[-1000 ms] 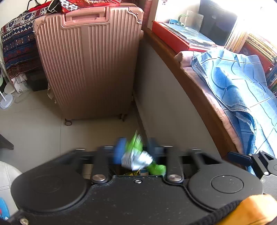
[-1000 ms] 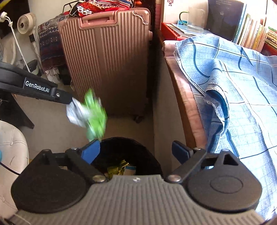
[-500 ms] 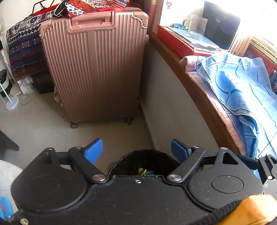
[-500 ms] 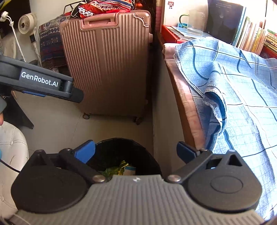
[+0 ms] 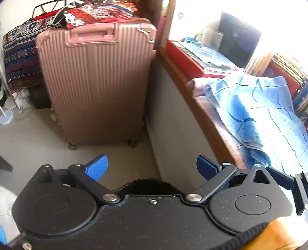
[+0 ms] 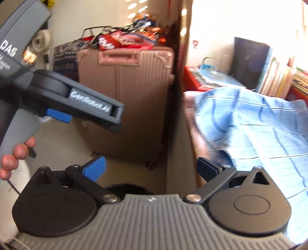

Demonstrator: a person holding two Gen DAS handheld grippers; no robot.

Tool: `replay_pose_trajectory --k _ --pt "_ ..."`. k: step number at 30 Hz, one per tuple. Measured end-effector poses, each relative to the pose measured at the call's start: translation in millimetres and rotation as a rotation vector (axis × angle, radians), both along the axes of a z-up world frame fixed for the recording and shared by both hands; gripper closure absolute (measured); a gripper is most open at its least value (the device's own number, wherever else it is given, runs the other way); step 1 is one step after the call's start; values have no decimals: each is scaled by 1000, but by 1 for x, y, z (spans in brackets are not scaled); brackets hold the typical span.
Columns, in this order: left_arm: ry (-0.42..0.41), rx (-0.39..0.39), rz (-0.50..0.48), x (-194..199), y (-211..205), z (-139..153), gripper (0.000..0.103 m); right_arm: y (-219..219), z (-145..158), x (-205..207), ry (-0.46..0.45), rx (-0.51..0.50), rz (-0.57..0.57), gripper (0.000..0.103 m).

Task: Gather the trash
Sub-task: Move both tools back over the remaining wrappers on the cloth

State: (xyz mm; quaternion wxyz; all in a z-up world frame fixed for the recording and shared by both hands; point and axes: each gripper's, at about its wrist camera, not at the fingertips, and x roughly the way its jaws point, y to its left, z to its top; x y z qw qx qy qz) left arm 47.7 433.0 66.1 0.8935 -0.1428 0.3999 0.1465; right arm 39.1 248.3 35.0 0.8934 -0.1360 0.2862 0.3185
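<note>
Left tool (image 5: 151, 168) opening, empty, tilted down over bin (image 5: 148, 185)

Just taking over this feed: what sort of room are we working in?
Most likely a lived-in bedroom or spare room: a pink suitcase stands on the tiled floor, a blue checked blanket covers what looks like a bed, and books are stacked beside it.

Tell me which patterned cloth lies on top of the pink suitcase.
The red and white cloth lies on the suitcase. The dark zigzag one hangs behind it; the blue checked one covers the ledge.
</note>
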Motion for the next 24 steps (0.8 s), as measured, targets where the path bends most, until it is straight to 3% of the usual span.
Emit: replay_pose_trajectory --k 5,9,13,24 --pt "-5 -6 -44 20 -19 3 4 -26 8 16 -4 6 -119 0" --pt "-17 -61 -66 40 -37 5 4 -54 11 28 -17 3 -237 0" --pt "-10 -48 -120 70 -67 7 5 -90 14 41 -44 -6 -343 0" --pt "-53 -10 -371 149 -171 28 5 -201 27 80 -63 35 -696 0"
